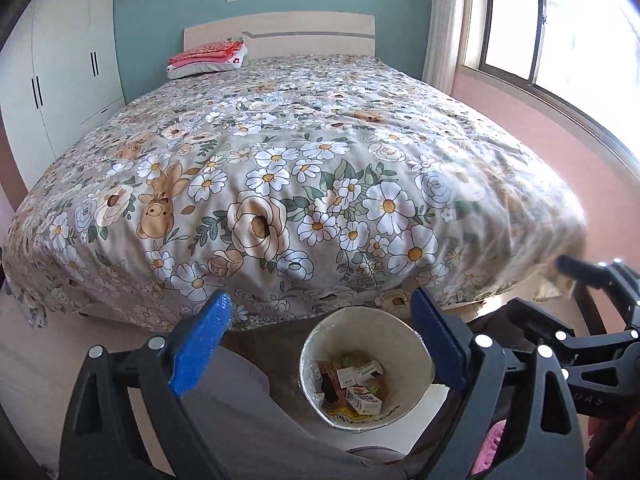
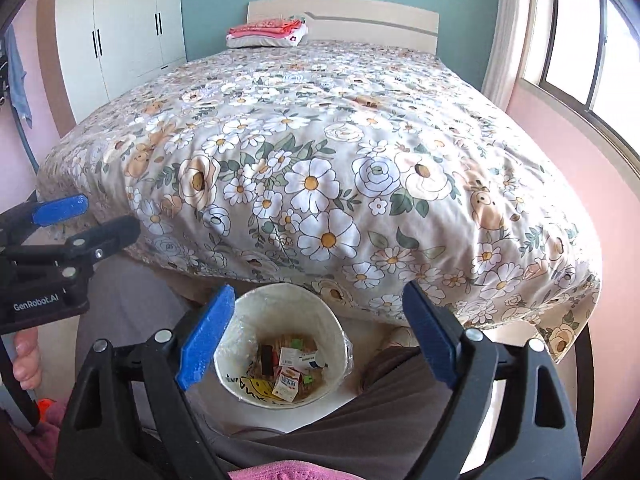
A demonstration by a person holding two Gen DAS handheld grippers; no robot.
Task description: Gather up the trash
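Observation:
A round white trash bin stands on the floor at the foot of the bed, holding several small cartons and wrappers. It also shows in the right wrist view, with the trash inside. My left gripper is open and empty, held above the bin. My right gripper is open and empty, also above the bin. The right gripper appears at the right edge of the left wrist view, and the left gripper at the left edge of the right wrist view.
A large bed with a floral quilt fills the room ahead. Folded pink and red cloth lies on a pillow by the headboard. A white wardrobe stands left, a window right. The person's legs are beside the bin.

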